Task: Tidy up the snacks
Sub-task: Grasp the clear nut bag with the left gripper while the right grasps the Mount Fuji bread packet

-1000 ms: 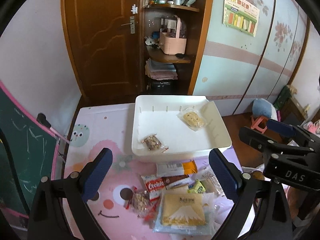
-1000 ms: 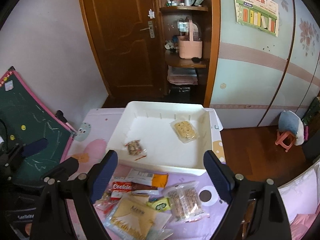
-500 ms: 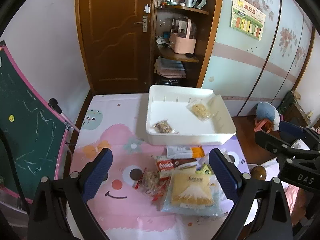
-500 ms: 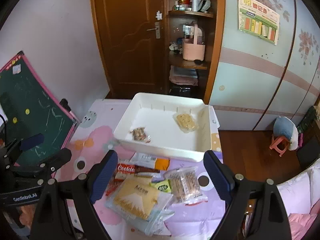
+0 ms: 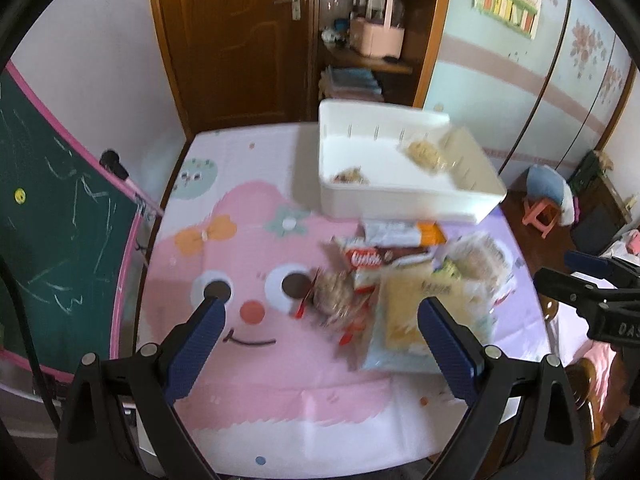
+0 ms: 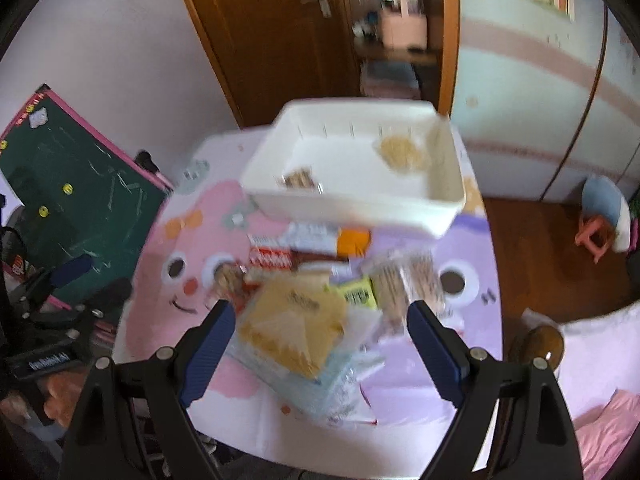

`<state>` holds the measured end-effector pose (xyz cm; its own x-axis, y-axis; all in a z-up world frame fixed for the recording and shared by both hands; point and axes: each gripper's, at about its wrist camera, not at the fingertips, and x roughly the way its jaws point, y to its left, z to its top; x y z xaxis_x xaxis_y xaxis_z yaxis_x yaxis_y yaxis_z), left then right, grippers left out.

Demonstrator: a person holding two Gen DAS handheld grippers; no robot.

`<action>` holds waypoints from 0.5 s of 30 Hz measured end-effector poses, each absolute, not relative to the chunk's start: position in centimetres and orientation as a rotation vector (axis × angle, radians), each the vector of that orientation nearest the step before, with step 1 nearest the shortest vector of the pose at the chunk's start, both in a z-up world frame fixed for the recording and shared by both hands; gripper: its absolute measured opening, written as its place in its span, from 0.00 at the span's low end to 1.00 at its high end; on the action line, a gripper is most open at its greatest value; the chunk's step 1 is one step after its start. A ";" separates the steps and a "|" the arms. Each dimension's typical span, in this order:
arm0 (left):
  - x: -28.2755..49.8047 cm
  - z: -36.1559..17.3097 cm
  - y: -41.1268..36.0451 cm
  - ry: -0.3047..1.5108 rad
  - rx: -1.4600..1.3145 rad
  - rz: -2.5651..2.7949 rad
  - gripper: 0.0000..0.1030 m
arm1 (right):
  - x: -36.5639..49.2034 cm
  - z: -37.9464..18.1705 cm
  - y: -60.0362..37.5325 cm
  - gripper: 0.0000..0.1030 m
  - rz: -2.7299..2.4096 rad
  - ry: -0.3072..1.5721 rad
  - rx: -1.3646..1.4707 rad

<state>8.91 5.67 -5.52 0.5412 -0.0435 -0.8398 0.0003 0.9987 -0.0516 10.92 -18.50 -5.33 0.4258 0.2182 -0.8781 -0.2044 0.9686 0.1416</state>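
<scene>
A white bin stands at the far side of a pink cartoon mat and holds two clear snack packets. In front of it lies a loose pile of snacks: a yellow bread pack, a red cookie pack, an orange-white bar, a nut packet. My left gripper is open and empty, high over the mat's near side. My right gripper is open and empty above the bread pack.
A green chalkboard with a pink frame leans at the left of the table. A wooden door and shelf unit stand behind. A small pink stool is on the floor at the right. The right gripper shows at the left view's right edge.
Both grippers have pulled back and up from the bin toward the table's near edge; the bin and pile look smaller and farther. Both stay open. The frames are now motion-blurred.
</scene>
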 end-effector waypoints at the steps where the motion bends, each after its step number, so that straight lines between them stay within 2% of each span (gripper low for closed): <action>1: 9.0 -6.3 5.9 1.016 -0.044 -0.026 0.94 | 11.0 -6.3 -18.7 0.86 0.267 1.120 0.020; 8: 10.2 -11.8 6.7 1.131 -0.055 -0.040 0.94 | 12.2 -13.6 -19.8 0.86 0.294 1.297 0.145; 15: 13.7 -16.2 7.4 1.217 -0.134 -0.055 0.94 | 13.5 -17.5 -18.3 0.86 0.350 1.378 0.210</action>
<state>13.71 7.38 -16.23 0.3462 -0.1144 -0.9311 -0.0298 0.9907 -0.1328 13.52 -18.31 -17.45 0.1517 0.3627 -0.9195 -0.1201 0.9301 0.3471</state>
